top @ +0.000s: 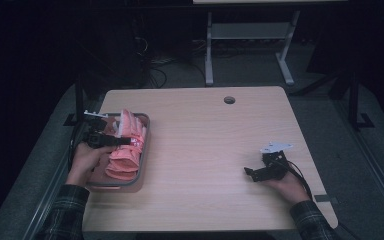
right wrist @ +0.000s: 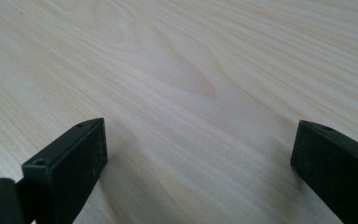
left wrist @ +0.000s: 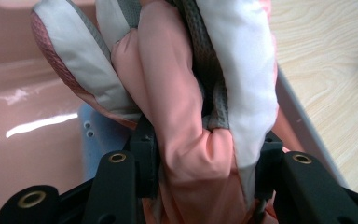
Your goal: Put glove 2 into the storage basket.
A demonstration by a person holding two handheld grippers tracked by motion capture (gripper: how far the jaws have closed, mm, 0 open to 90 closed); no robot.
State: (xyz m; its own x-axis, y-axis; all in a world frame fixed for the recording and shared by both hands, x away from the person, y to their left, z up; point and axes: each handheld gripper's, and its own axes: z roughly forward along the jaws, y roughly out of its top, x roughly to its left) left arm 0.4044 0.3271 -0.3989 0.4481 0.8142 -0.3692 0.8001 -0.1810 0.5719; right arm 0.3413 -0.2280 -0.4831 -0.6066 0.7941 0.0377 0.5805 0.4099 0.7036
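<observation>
Wooden table point(top: 205, 150), dark room behind. Pink tray point(top: 145, 150) at table's left edge, holding pink-white padded cloth bundle point(top: 125, 155). Left gripper point(left wrist: 205, 163) clamped on bundle inside tray. Right gripper point(top: 262, 172) jaws wide, nothing between, over bare wood well right of tray.

Dim, dark-edged high view; bright, soft gripper views with tray point(left wrist: 23, 116) glare.

The high view looks forward and down over the whole table point(top: 205, 150). Each gripper camera sits close: the left on cloth point(left wrist: 182, 102) at nine o'clock, the right apparently skimming bare tabletop at four o'clock.
</observation>
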